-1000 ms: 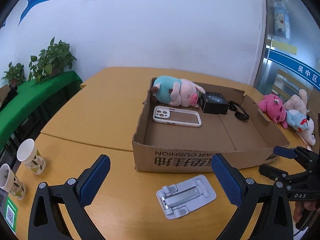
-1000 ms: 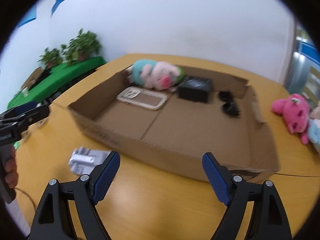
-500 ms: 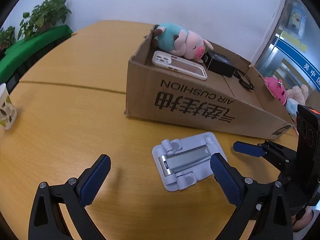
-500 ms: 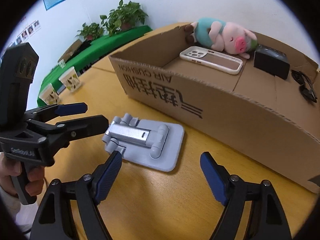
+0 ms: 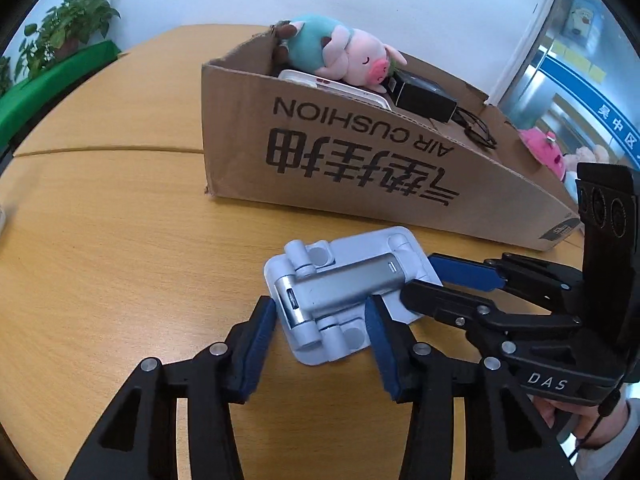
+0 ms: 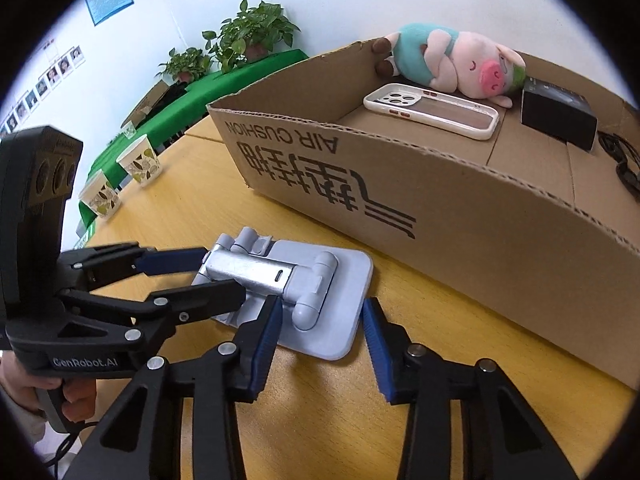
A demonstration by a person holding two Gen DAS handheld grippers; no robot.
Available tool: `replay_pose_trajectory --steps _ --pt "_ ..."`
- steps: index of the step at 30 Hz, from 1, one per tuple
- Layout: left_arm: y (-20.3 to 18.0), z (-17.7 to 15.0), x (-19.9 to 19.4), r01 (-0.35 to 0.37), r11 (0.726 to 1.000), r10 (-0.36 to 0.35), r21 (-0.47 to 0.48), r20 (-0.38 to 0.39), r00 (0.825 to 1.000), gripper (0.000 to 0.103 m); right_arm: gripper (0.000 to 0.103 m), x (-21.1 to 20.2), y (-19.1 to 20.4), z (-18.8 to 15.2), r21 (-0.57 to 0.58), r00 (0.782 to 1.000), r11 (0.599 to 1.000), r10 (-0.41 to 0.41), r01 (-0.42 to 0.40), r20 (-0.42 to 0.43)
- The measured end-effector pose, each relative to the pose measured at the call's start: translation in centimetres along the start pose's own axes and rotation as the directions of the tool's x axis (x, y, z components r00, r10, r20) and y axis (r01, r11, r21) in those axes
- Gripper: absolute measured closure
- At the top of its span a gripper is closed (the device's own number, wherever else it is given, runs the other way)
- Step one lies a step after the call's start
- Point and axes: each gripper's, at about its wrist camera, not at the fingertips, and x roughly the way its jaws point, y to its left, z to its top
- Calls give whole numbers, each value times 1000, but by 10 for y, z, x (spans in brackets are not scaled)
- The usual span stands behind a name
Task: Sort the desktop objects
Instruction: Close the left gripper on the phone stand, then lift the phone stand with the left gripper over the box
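Phone stand (image 5: 344, 288) sits between both grippers' parted fingers (image 5: 260, 332); flat on table (image 5: 120, 240).

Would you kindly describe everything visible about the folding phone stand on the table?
The phone stand is pale grey plastic: a flat, round-cornered base plate with a silvery metal arm folded down on it between chunky barrel hinges. It lies flat on the wooden table, beside the cardboard box but apart from it. The left gripper straddles one end and the right gripper the other, both open; whether the pads touch it is unclear.
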Motion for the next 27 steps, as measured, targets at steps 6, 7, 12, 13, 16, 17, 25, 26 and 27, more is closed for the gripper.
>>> replay_pose_trajectory --steps 6,7,12,13,16,17,25,26,27 --pt "-12 -2 3 18 999 -18 35 2 1000 58 68 -6 -8 -4 40 1000 999 9 -9 10" --pt "-15 -2 4 28 999 -28 44 -2 1000 59 68 -9 -10 -7 47 1000 999 4 -4 12" --pt "-47 -4 11 88 989 -85 118 -29 996 59 68 -29 -22 -26 108 999 994 -38 35 30" --pt "-54 -5 13 99 986 -95 134 -32 995 59 68 -37 -27 -33 132 998 990 -54 49 34" --pt "-73 -6 17 140 976 -134 168 -47 990 60 68 -54 -37 -49 182 994 979 -99 90 40" --pt "-80 -7 18 147 971 -140 186 -55 989 61 68 -58 -39 -53 194 993 976 -113 103 42" --pt "-122 9 -22 193 951 -212 244 57 975 63 69 -121 -41 -65 270 957 948 -221 166 189" --pt "-125 14 -30 193 949 -219 251 80 972 63 69 -129 -40 -62 270 950 948 -232 171 210" --pt "-126 19 -38 189 947 -222 260 103 970 63 69 -137 -38 -57 264 942 948 -243 179 233"
